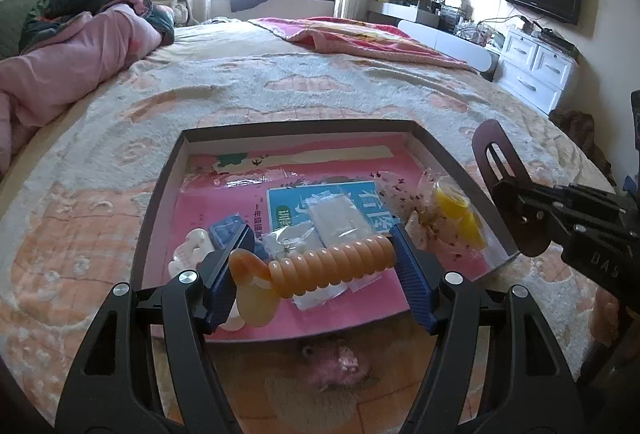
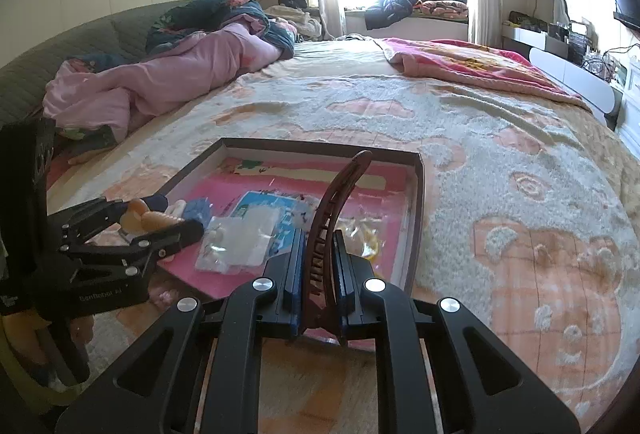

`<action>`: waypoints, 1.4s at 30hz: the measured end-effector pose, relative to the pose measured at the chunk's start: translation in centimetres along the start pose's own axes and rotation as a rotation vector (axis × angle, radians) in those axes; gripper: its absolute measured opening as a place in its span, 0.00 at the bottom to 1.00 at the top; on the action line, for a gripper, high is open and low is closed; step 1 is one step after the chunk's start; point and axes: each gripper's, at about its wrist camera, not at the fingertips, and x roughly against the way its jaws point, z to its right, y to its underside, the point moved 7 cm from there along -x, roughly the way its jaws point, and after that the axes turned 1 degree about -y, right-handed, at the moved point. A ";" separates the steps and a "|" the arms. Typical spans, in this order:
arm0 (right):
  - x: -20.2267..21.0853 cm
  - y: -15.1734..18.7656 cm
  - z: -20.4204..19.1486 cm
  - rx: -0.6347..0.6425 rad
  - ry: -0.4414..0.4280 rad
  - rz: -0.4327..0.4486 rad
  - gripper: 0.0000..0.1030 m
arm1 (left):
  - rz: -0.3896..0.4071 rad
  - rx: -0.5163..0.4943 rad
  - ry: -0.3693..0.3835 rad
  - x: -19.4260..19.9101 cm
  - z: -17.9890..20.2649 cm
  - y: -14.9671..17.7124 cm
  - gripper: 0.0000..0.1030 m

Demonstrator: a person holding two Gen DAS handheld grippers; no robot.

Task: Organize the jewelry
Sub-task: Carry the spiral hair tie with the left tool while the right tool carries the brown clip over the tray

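**Both grippers loaded over the jewelry box**

The left gripper has its blue fingers spread wide yet clamped on the ends of an orange spiral hair tie, which spans the gap crosswise; a translucent amber clip sits against the left finger. "GenRobot AI" reads on that gripper's body in the right wrist view. The right gripper has its fingers nearly closed, pinching a brown hair clip that stands upright between them, its curved tip rising over the box. Part of a word, "DAB", shows on this gripper's body in the left view.

Below both lies a shallow dark-rimmed box on the bed. Inside, on a pink printed sheet with Chinese characters, are clear plastic packets, a blue booklet, a white clip, a small blue pouch and a yellow piece in a speckled bag
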 end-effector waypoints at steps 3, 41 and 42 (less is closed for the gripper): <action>-0.7 -0.5 0.2 -0.001 -0.003 -0.007 0.13 | -0.007 0.002 0.001 -0.6 -0.1 -0.1 0.58; -8.5 -1.6 0.4 -0.016 -0.063 -0.136 0.13 | -0.078 0.013 -0.001 -4.1 -1.2 0.7 0.59; -8.2 -1.6 0.5 -0.020 -0.064 -0.132 0.14 | -0.077 0.013 -0.002 -4.1 -1.2 0.7 0.59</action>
